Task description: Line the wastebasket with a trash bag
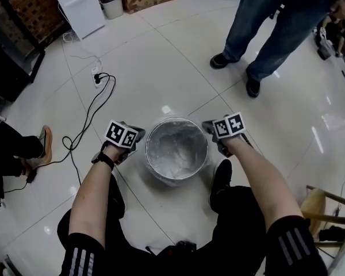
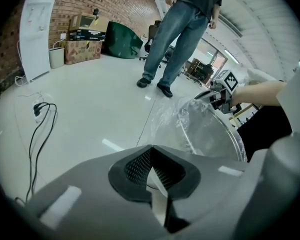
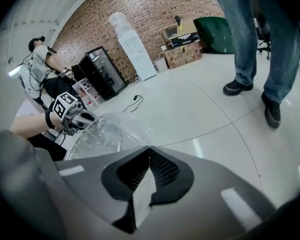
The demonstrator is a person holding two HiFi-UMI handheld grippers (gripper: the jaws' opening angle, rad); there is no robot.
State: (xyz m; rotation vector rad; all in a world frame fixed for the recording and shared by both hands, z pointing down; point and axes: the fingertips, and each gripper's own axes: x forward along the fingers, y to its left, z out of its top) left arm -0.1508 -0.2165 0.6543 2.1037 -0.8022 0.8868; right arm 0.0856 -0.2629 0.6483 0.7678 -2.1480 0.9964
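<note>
Now the trash bag [image 1: 176, 151] lines the wastebasket [image 1: 165, 178] between left gripper [image 1: 139, 135] and right gripper [image 1: 209, 127] — both clamped, seemingly on its film; next, draw the edge down outside the rim.

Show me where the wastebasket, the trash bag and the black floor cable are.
wastebasket [image 1: 175, 119], head view, far rim.
trash bag [image 2: 166, 118], left gripper view, crinkled clear film outside the rim.
black cable [image 2: 33, 159], left gripper view, run along the tiles.

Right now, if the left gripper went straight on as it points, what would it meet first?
Probably the white floor beside the wastebasket, ahead of the left gripper. The trash bag hangs close on the right; depth is unclear, so it might brush that first.
</note>
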